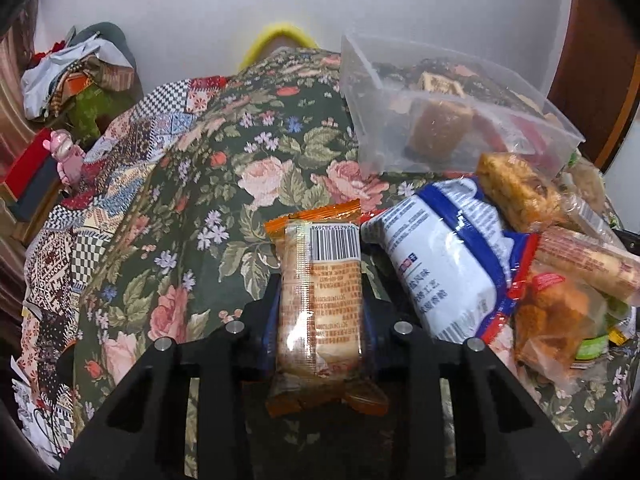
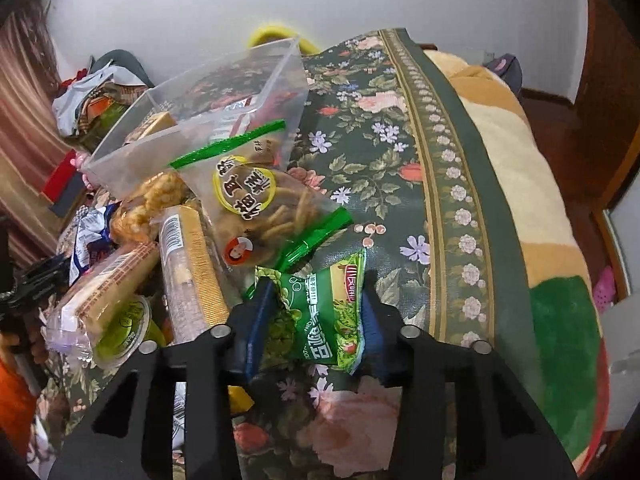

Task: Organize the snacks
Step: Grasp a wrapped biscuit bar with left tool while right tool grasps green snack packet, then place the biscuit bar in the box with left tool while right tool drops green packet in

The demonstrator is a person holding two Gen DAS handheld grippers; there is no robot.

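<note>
My left gripper (image 1: 322, 284) is shut on an orange-edged clear snack packet (image 1: 320, 300) with a barcode, held above the floral cloth (image 1: 208, 200). My right gripper (image 2: 316, 292) is shut on a small green snack packet (image 2: 320, 316). A clear plastic bin (image 1: 452, 120) holding a few snacks stands at the back right of the left wrist view; it also shows in the right wrist view (image 2: 192, 120). A pile of snacks lies beside it: a white and blue bag (image 1: 444, 256), a clear bag of sticks with green seals (image 2: 264, 200), a cracker sleeve (image 2: 192, 272).
The floral cloth covers a bed or table. A striped blanket (image 2: 532, 208) lies along its right side. Cluttered clothes (image 1: 76, 76) and a red box (image 1: 28, 168) sit at the left. A green cup (image 2: 128, 328) lies in the pile. A white wall is behind.
</note>
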